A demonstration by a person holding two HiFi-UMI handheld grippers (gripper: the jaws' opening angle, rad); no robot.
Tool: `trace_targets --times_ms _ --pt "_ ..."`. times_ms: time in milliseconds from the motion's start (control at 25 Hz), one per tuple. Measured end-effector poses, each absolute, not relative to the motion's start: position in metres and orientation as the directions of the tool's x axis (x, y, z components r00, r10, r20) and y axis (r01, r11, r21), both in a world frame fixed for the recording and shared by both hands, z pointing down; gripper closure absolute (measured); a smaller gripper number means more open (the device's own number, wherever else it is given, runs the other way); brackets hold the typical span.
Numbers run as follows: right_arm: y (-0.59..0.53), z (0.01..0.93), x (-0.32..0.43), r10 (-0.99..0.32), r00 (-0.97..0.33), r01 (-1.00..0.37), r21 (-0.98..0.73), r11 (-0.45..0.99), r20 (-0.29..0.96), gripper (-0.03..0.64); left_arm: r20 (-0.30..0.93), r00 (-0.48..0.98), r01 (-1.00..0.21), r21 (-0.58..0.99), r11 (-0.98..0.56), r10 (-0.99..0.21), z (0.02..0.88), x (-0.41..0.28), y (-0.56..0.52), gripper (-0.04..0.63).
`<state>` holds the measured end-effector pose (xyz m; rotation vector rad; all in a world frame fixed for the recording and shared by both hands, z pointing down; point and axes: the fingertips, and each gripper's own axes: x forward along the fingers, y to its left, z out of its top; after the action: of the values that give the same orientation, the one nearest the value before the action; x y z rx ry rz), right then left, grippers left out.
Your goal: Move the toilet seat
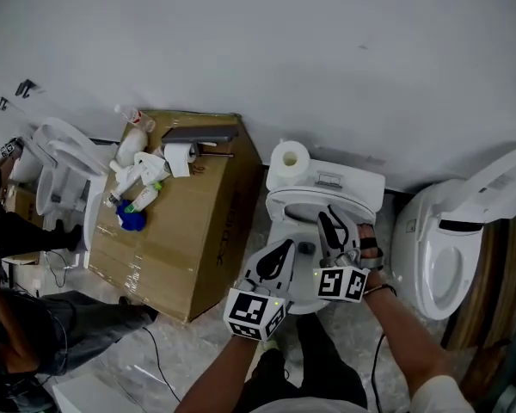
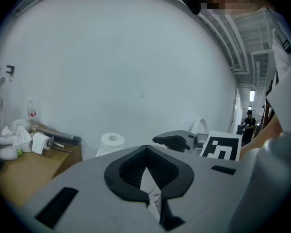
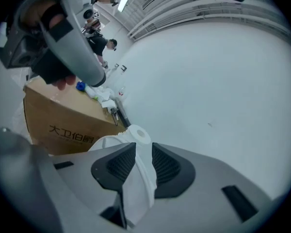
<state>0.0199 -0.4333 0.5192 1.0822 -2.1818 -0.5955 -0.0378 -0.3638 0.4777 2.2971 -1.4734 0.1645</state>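
Both claws hold the toilet seat (image 1: 297, 198), right gripper (image 1: 331, 224) clamped at three o'clock, left gripper (image 1: 284, 249) pinched narrow at seven o'clock; it looks barely raised.

I saw a white toilet seat (image 1: 285, 203), a brown cardboard box (image 1: 198, 222) with black lettering, and a blue object (image 1: 131, 220). The right gripper (image 1: 334, 229) wore black-and-white square markers.

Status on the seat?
Both clamped on seat rim: left gripper, right gripper. Seat not yet upright. Roll on tank behind, may foul the swing.
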Motion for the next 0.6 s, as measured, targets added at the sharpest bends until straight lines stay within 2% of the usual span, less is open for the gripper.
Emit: trace_targets --times_ms 320,600 --pt "-0.358 0.449 0.019 -0.842 -0.431 -0.776 0.341 0.530 0.326 0.566 0.310 0.510 -0.856 0.270 -0.440 -0.802 0.436 -0.042 -0.306 0.587" --pt "-0.283 0.381 0.013 -0.868 -0.411 -0.876 0.143 0.461 0.276 0.578 0.260 0.578 -0.813 0.261 -0.520 -0.774 0.375 -0.048 -0.241 0.588"
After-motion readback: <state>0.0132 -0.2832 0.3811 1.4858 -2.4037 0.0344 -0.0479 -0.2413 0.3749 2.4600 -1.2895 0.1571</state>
